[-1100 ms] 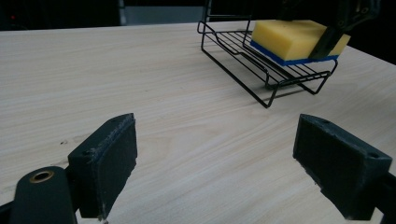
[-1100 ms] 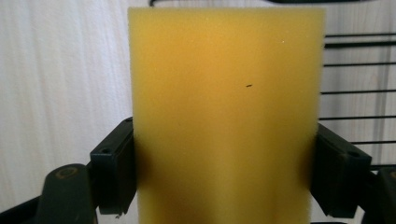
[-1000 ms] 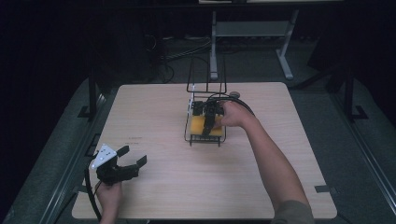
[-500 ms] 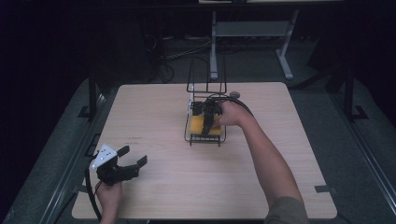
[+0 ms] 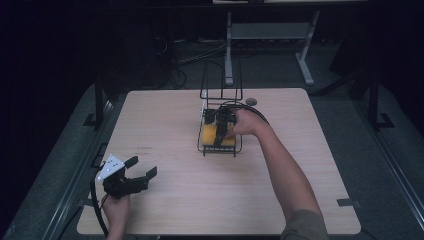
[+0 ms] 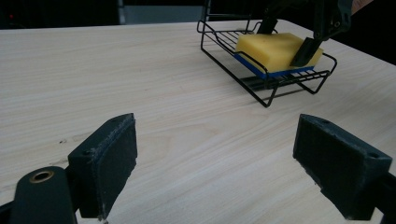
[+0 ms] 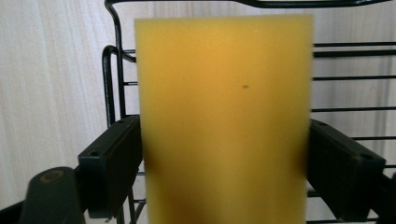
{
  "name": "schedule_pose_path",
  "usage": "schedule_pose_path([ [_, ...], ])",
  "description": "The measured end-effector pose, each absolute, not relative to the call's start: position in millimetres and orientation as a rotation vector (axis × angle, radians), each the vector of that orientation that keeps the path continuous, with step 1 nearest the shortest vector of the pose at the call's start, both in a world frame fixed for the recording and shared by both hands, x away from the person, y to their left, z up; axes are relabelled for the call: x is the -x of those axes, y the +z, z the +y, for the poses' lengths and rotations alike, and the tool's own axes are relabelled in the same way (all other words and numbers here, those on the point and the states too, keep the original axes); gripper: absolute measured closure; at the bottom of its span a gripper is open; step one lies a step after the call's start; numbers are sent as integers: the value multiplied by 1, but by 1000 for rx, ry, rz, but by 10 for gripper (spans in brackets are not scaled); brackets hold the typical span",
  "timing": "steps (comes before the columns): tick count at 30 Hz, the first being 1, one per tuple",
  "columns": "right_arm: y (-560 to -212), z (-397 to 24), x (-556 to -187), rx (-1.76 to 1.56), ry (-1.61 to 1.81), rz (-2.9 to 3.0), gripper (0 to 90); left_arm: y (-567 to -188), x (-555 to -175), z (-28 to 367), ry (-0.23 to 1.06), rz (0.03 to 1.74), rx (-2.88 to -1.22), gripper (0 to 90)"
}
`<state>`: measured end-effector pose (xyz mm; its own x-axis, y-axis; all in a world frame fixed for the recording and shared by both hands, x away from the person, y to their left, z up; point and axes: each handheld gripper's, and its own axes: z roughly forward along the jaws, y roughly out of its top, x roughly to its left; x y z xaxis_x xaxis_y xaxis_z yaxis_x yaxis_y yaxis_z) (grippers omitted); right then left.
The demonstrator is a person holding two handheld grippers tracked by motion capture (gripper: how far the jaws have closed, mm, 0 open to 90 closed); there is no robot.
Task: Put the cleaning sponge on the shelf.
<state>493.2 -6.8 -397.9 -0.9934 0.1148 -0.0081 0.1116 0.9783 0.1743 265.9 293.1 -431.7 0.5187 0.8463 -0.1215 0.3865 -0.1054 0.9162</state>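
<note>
1. Mid-table, a black wire rack (image 5: 219, 145) held a yellow rectangular sponge with a blue underside (image 5: 216, 135).
2. Right gripper (image 7: 224, 172) straddled the sponge, a jaw at each long side; whether they squeezed it, cannot tell.
3. Left gripper (image 5: 136, 176) sat near the wooden table's (image 5: 165, 120) front-left corner, jaws spread wide, holding nothing.

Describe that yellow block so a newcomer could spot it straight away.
Start at the pale wooden table, then find the black wire rack near its far edge. The sponge lies in the rack's tray, between the right hand-held gripper's jaws: bright yellow on top, with a blue layer underneath.
</note>
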Motion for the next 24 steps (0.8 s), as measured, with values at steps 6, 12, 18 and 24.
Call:
schedule_pose_path([
  [6, -395, -9, -492, -179, 266, 3101, 160, -432, -266, 293, 546, 1050, -1707, 130],
  [12, -392, -10, -490, -171, 258, 3095, 154, -432, -266, 293, 544, 1049, -1708, 129],
  [18, -384, -10, -487, -191, 259, 3083, 151, -432, -266, 292, 542, 1048, -1704, 130],
  [24, -378, -12, -486, -183, 256, 3078, 151, -432, -266, 292, 542, 1048, -1705, 130],
])
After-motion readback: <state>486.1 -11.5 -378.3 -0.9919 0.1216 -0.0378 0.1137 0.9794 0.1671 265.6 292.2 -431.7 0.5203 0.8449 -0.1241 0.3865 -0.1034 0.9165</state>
